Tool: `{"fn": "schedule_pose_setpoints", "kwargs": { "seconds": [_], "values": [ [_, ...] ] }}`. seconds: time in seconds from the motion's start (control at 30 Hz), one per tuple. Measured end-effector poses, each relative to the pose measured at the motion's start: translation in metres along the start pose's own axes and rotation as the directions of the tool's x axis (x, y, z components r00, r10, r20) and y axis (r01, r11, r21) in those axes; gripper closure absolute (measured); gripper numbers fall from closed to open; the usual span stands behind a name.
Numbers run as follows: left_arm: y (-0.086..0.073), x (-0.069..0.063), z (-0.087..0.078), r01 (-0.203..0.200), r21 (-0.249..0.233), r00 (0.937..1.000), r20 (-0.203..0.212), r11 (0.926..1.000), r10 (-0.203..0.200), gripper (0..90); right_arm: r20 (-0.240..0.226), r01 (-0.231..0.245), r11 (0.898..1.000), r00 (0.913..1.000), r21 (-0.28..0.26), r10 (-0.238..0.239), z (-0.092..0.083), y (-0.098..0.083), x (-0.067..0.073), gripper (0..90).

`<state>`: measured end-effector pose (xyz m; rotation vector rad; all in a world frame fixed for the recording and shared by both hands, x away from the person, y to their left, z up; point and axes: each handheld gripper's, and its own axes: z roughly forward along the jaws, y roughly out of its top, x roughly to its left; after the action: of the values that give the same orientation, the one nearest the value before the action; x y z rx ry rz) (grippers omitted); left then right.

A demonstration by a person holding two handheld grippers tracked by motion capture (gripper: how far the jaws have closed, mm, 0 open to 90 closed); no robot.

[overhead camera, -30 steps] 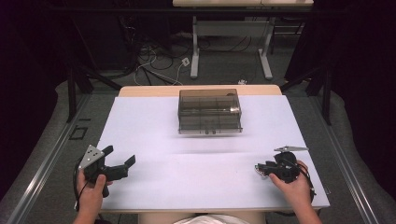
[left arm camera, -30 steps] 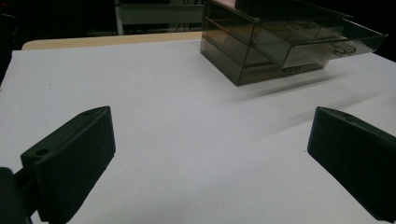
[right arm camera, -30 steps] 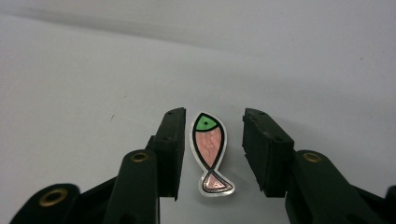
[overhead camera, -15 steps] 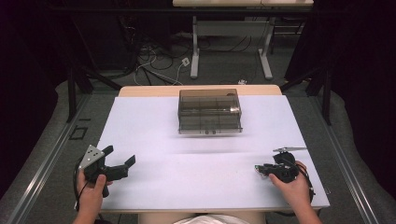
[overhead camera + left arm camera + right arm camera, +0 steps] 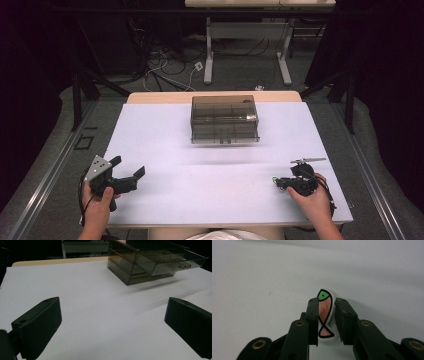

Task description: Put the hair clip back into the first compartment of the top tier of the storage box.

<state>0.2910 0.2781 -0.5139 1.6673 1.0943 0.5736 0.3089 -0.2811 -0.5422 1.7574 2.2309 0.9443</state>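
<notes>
**Right jaws pinch in on fish piece; hands parked**

Since the earlier frames: right gripper (image 5: 325, 320) jaws have just been closing, narrower now than a second ago; both hands in the same spots, drawer box unmoved.

Right gripper: jaws nearly together, a small flat fish piece (image 5: 325, 315) between them. Piece is white-edged, pink body, green head with a black dot eye, black outline. Left jaw sits against the piece's edge; the right one looks to be touching the white rim, contact not fully clear, so reads as a grip. Head end sticks out past the jaw tips. Piece lies on the white table top (image 5: 262, 277). In the high view this gripper (image 5: 280, 182) is at the near right of the table, hand (image 5: 312, 200) behind it, cable trailing.

Left gripper (image 5: 112, 322): jaws spread wide, nothing between them, just bare white surface. High view puts it (image 5: 127, 172) at the near left edge, grey three-cornered plate on top, held in the left hand (image 5: 97, 205).

Further out: smoky clear drawer box (image 5: 224, 119) at table centre-far, well apart from both grippers. In the left gripper view one drawer (image 5: 175, 262) is pulled partly out.
</notes>
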Motion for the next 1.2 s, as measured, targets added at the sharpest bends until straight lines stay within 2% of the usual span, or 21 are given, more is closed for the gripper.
{"fn": "schedule_pose_setpoints", "kwargs": {
  "seconds": [0.33, 0.83, 1.2],
  "values": [
    [0.0000, 0.0003, -0.0001, -0.003, 0.003, 1.0000, 0.000, 1.0000, 0.003, 1.2, 0.000, 0.000, 1.000, 1.0000, 0.008, 0.000, 0.0026, -0.0005, 0.0003, 74.6],
    [-0.0002, 0.0001, 0.0003, 0.004, 0.003, 1.0000, 0.002, 1.0000, -0.004, 1.2, -0.017, -0.015, 0.999, 0.9997, 0.032, 0.015, 0.0041, -0.0006, 0.0040, 82.4],
    [-0.0002, 0.0003, 0.0002, 0.004, 0.003, 1.0000, 0.002, 1.0000, -0.004, 1.2, -0.022, -0.016, 0.999, 0.9996, 0.030, 0.017, 0.0040, -0.0007, 0.0046, 83.4]
  ]
}}
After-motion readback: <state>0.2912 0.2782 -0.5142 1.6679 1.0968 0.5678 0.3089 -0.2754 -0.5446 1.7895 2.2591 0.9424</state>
